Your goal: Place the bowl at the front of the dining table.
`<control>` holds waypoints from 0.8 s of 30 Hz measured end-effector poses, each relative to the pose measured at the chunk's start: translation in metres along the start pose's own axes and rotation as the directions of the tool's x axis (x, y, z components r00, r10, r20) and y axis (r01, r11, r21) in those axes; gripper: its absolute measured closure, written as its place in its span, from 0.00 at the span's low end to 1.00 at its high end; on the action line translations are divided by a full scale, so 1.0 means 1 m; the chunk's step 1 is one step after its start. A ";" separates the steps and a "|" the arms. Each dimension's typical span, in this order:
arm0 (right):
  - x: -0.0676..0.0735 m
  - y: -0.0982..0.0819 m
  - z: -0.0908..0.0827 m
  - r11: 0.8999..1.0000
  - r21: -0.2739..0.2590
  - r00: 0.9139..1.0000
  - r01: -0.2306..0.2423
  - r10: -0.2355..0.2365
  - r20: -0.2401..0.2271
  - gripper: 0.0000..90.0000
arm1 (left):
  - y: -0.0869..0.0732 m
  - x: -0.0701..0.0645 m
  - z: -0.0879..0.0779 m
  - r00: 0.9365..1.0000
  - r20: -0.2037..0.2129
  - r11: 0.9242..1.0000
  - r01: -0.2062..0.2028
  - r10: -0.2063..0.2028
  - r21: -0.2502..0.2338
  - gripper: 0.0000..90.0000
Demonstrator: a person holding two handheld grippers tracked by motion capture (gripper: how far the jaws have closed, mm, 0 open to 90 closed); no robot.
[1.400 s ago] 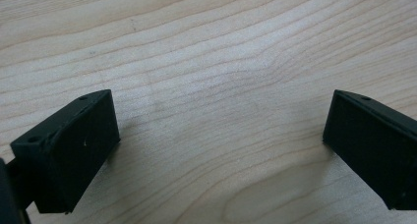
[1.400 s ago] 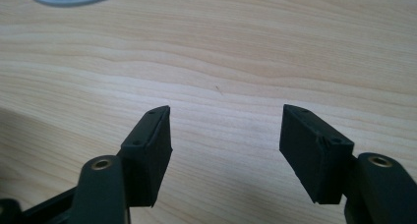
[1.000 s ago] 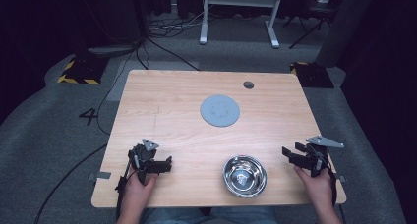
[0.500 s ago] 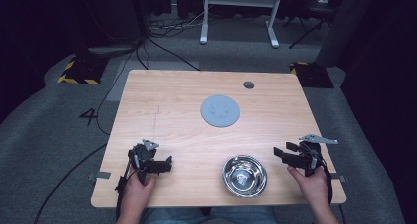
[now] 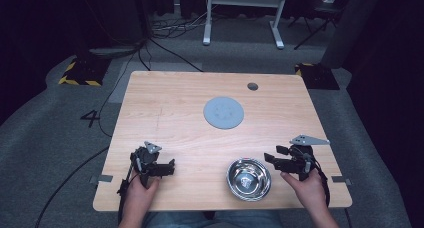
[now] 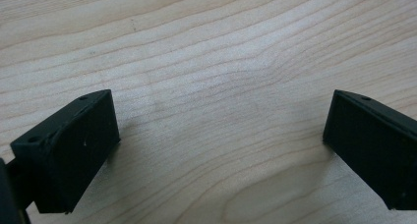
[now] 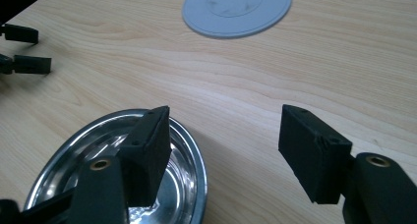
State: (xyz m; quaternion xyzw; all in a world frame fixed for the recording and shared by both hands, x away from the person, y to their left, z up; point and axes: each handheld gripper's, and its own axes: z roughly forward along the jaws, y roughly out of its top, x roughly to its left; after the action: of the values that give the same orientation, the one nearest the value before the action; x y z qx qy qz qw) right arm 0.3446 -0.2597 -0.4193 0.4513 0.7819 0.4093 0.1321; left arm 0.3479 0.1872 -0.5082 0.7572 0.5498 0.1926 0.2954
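Item: steel bowl [image 5: 248,178], near table [image 5: 170,108] edge, just left of my right claw [image 5: 274,155]; jaws apart, empty, one over the rim. Left claw [image 5: 170,166] apart, farther off.

You sit at a pale wooden table [image 5: 175,118]. Your left tool [image 5: 167,168] rests near the front left edge. Your right tool [image 5: 272,155], jaws apart and empty, hovers just right of a shiny metal bowl [image 5: 248,178] near the front edge. A flat grey disc [image 5: 223,112] lies farther back, mid-table.
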 end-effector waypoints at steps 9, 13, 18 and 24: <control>0.004 0.001 0.014 0.998 0.059 1.000 0.010 -0.009 -0.018 0.41 | 0.000 0.000 0.000 1.000 0.000 1.000 0.000 0.000 0.000 0.01; 0.001 -0.002 0.025 0.994 0.109 1.000 0.005 -0.003 -0.018 0.42 | 0.000 0.000 0.000 1.000 0.000 1.000 0.000 0.000 0.000 0.01; 0.002 -0.008 0.036 0.984 0.176 1.000 0.013 -0.008 -0.030 0.45 | 0.000 0.000 0.000 1.000 0.000 1.000 0.000 0.000 0.000 0.01; 0.002 -0.014 0.049 0.968 0.249 0.998 0.002 0.014 -0.064 0.53 | 0.000 0.000 0.000 1.000 0.000 1.000 -0.001 0.001 0.000 0.01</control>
State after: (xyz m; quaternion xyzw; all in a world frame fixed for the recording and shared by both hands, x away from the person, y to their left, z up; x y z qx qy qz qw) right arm 0.3635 -0.2362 -0.4601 0.4530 0.8297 0.3228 0.0474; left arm 0.3480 0.1872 -0.5082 0.7574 0.5496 0.1928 0.2953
